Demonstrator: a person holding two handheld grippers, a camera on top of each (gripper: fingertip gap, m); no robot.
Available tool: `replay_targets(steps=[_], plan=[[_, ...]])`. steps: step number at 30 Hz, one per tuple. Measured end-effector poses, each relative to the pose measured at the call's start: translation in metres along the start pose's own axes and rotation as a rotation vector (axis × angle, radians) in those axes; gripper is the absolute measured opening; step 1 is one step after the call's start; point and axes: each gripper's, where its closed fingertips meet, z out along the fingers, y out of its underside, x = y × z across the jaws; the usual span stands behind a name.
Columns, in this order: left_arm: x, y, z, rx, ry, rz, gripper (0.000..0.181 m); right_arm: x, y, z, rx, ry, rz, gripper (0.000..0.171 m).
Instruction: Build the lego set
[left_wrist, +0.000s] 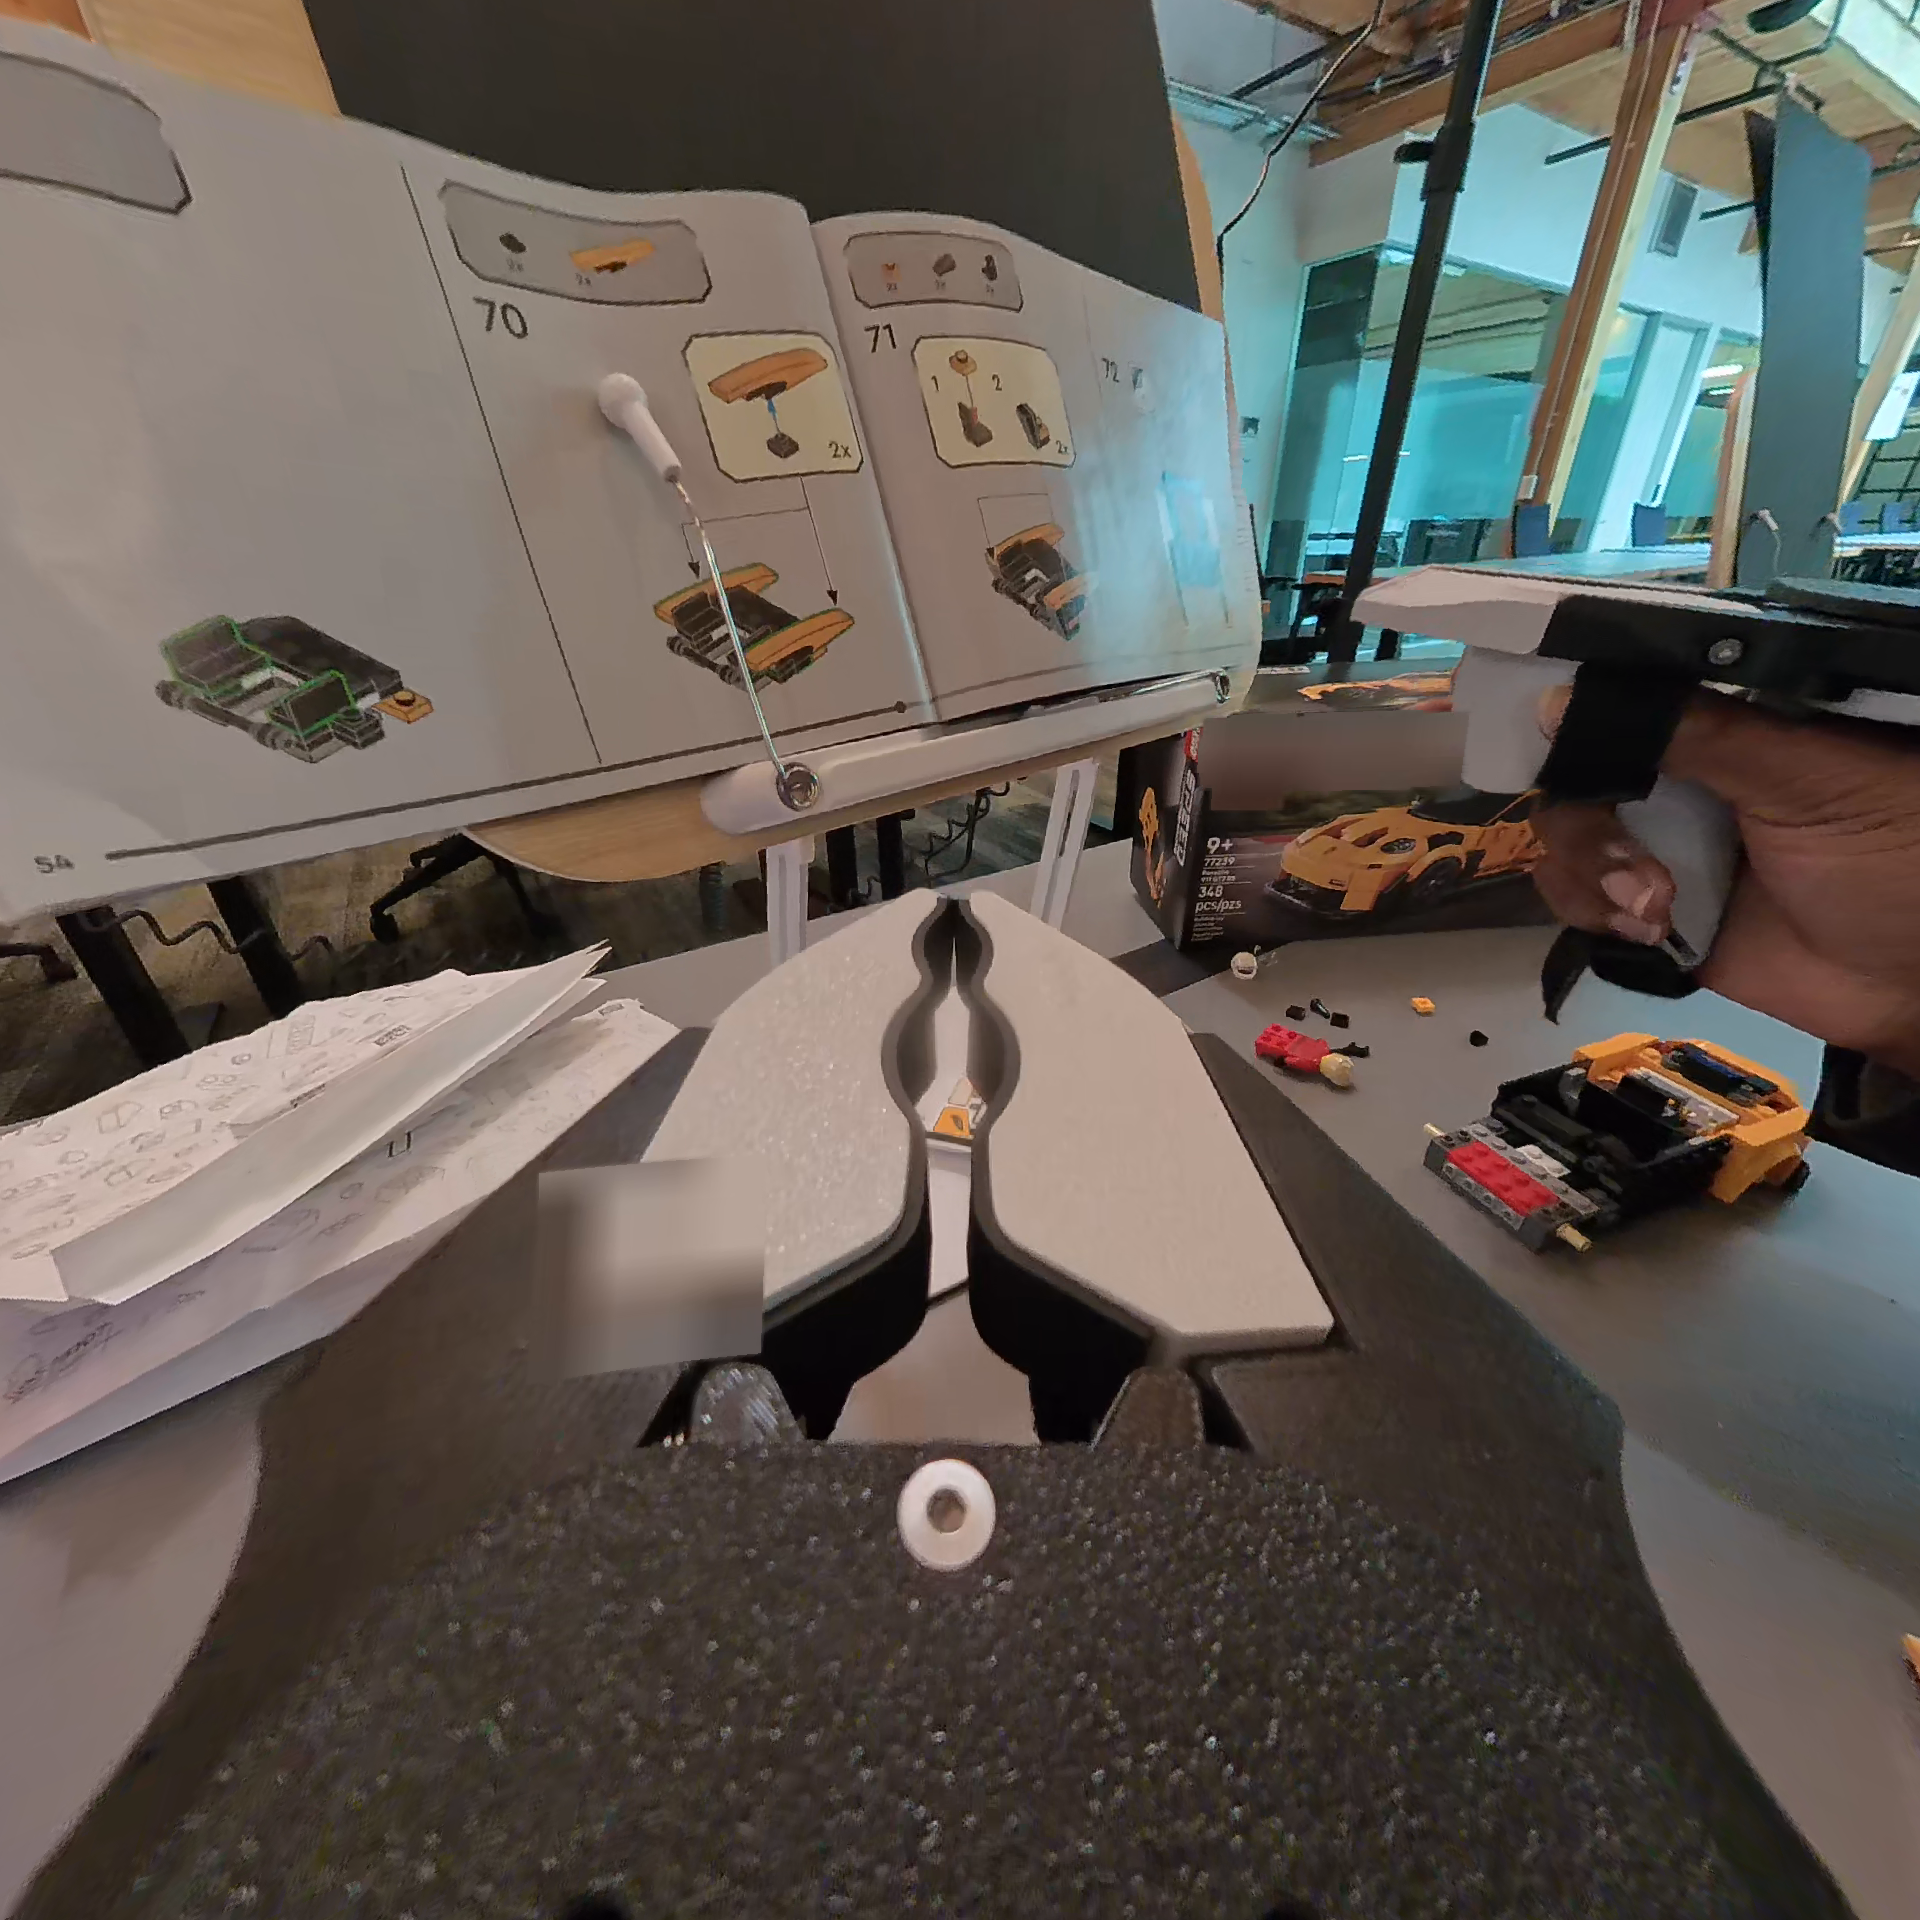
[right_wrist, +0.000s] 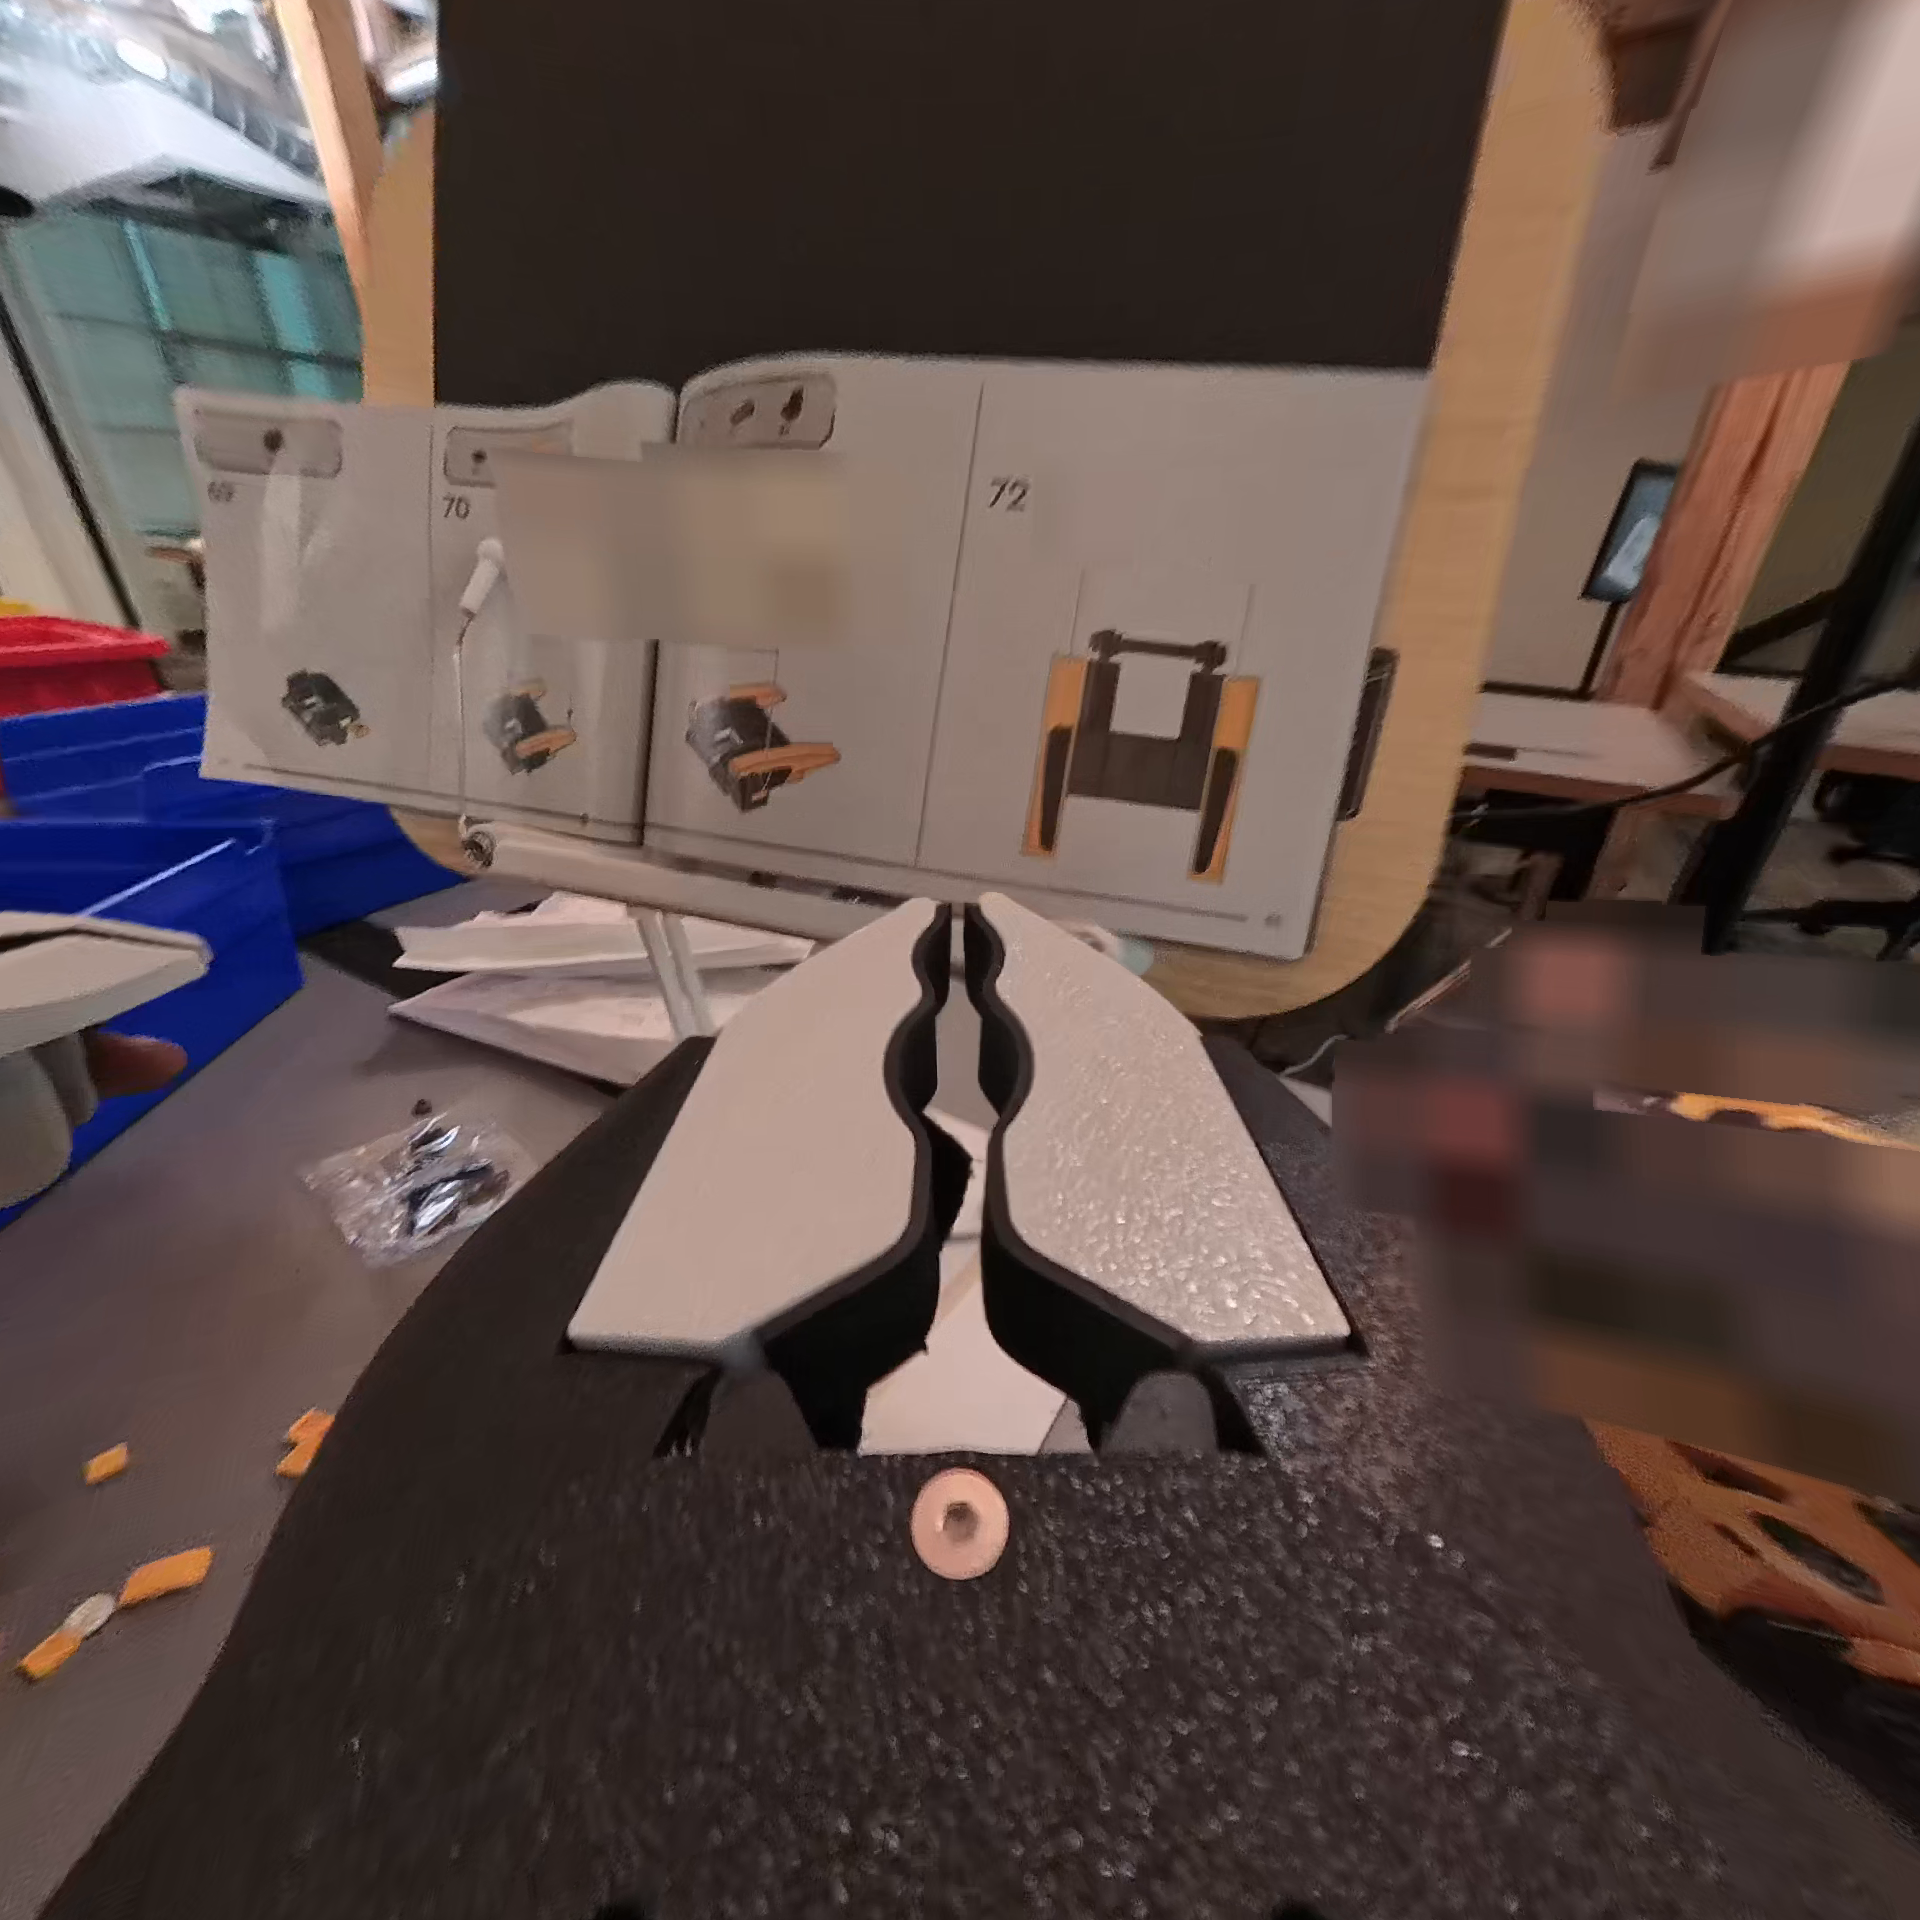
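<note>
Looks like a big open office. Behind the grey table (left_wrist: 1714, 1382) there's a dark panel (left_wrist: 727, 94) with a rounded light-wood edge (right_wrist: 1455, 623) standing upright. Off to the right in the left wrist view you get exposed wooden ceiling beams (left_wrist: 1621, 208), glass-walled rooms (left_wrist: 1475, 416) with a teal tint and a black pole (left_wrist: 1423, 312) going up. Rows of desks (left_wrist: 1621, 566) farther back, lots of daylight. Under the neighbouring desks, office chair bases (left_wrist: 447, 894) sit on dark floor. The right wrist view shows stacked blue bins (right_wrist: 156, 821) and a red bin (right_wrist: 62, 665) along the table's left side.
</note>
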Motion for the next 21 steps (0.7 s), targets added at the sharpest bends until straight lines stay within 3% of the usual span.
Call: replay_targets(steps=[4, 10, 15, 21], plan=[[-0.007, 0.003, 0.000, -0.010, -0.007, -0.055, 0.000, -0.022, 0.025, 0.009, -0.130, -0.116, -0.003, 0.013], [-0.031, -0.007, -0.008, 0.026, -0.065, -0.098, 0.000, -0.064, 0.112, 0.011, -0.591, -0.304, -0.181, 0.055], [-0.039, -0.010, -0.011, 0.040, -0.079, -0.118, 0.000, -0.065, 0.171, 0.017, -0.847, -0.363, -0.234, 0.085], [-0.037, -0.006, -0.008, 0.027, -0.065, -0.120, 0.000, -0.059, 0.195, 0.037, -0.940, -0.356, -0.187, 0.087]])
